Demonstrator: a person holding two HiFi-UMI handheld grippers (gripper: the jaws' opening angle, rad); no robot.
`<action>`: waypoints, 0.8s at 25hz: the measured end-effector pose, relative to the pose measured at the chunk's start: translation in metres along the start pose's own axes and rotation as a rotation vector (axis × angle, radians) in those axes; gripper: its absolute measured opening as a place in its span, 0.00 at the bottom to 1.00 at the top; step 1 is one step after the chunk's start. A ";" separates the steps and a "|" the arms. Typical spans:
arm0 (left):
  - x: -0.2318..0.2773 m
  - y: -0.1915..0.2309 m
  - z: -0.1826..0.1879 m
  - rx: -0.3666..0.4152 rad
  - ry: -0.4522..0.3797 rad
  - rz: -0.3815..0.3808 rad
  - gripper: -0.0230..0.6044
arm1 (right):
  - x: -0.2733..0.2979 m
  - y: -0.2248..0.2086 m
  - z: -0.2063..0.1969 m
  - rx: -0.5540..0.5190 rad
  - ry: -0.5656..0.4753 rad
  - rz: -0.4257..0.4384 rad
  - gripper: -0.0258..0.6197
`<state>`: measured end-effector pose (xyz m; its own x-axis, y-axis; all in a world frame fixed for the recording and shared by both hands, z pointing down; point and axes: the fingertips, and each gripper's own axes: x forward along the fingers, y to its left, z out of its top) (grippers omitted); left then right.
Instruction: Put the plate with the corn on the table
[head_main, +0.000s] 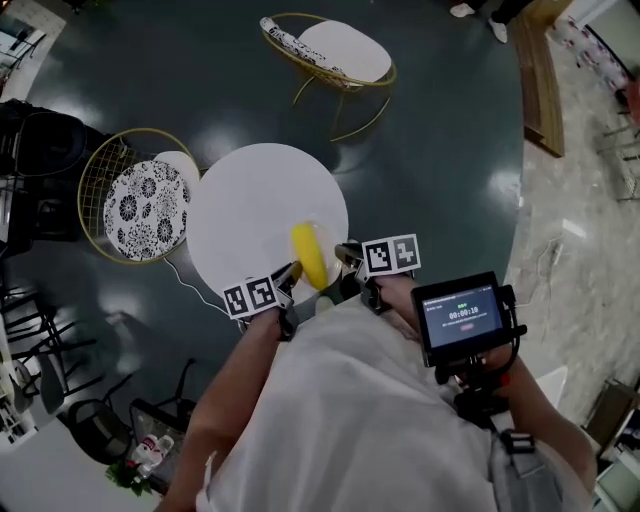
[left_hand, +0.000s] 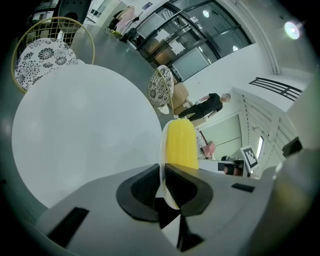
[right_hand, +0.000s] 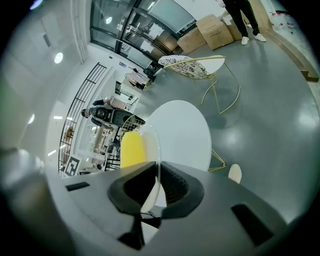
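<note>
Two grips: left gripper (head_main: 292, 271), right gripper (head_main: 346, 253) clamp clear plate (left_hand: 161, 145) rim; yellow corn (head_main: 309, 255) aboard, by table (head_main: 245, 205).

Floor (head_main: 440, 160): dark, glossy, with pale patches of reflected light.
Table (head_main: 240, 210): round, white.
Seats: gold-wire chair (head_main: 145, 205) with a patterned cushion, just beside the table's left edge; second chair (head_main: 330, 50) well beyond its far edge.
Windows: tall glazed wall (left_hand: 200, 40).
Light: round ceiling lamp (left_hand: 292, 29).

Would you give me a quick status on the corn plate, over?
Both shut on the plate rim, left gripper and right gripper. The corn on it, at near edge of white table. Tabletop bare, nothing in the way.
</note>
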<state>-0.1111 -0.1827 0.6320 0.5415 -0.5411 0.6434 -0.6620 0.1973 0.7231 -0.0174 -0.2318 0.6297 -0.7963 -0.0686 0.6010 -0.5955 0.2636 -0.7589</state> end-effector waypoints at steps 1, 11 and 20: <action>0.007 0.001 0.005 -0.007 0.002 0.003 0.10 | 0.002 -0.005 0.007 -0.001 0.008 0.000 0.09; 0.056 0.014 0.035 -0.066 -0.009 0.020 0.10 | 0.028 -0.044 0.051 -0.056 0.067 0.017 0.09; 0.082 0.030 0.055 -0.137 -0.036 0.054 0.10 | 0.053 -0.062 0.079 -0.090 0.143 0.024 0.09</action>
<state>-0.1151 -0.2661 0.6931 0.4861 -0.5552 0.6749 -0.6118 0.3352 0.7164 -0.0313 -0.3283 0.6892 -0.7833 0.0745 0.6172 -0.5592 0.3492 -0.7519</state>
